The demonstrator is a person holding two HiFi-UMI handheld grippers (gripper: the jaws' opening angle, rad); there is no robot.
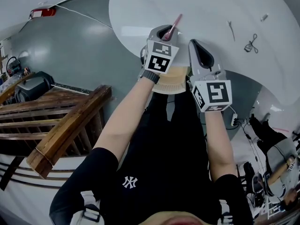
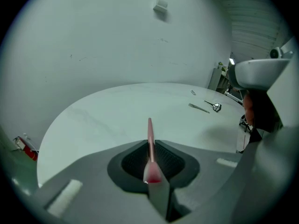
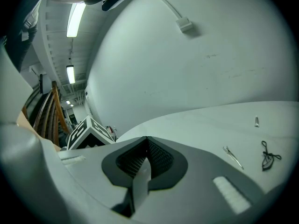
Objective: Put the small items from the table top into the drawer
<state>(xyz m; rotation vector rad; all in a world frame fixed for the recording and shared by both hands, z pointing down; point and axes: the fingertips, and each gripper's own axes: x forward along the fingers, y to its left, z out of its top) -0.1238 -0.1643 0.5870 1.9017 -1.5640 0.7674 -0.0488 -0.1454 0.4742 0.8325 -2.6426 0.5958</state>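
Observation:
A slim pink stick (image 1: 174,26) juts out over the round white table (image 1: 206,8), and my left gripper (image 1: 165,33) is shut on its near end. In the left gripper view the pink stick (image 2: 150,141) points away between the closed jaws of the left gripper (image 2: 150,158). My right gripper (image 1: 200,51) hangs beside it, shut with nothing in it; the right gripper (image 3: 146,147) shows only its dark pads. A light wooden drawer (image 1: 176,75) stands open under the table's near edge, below both grippers. A hair clip (image 1: 231,29), a black wire loop (image 1: 251,43) and a tiny item (image 1: 264,17) lie on the table's right.
A wooden stair rail (image 1: 65,125) runs along the left. A red object (image 1: 43,12) sits on the grey floor at the far left. Cables and gear (image 1: 262,135) crowd the floor at the right. The hair clip (image 3: 232,156) and black loop (image 3: 267,156) lie right of the right gripper.

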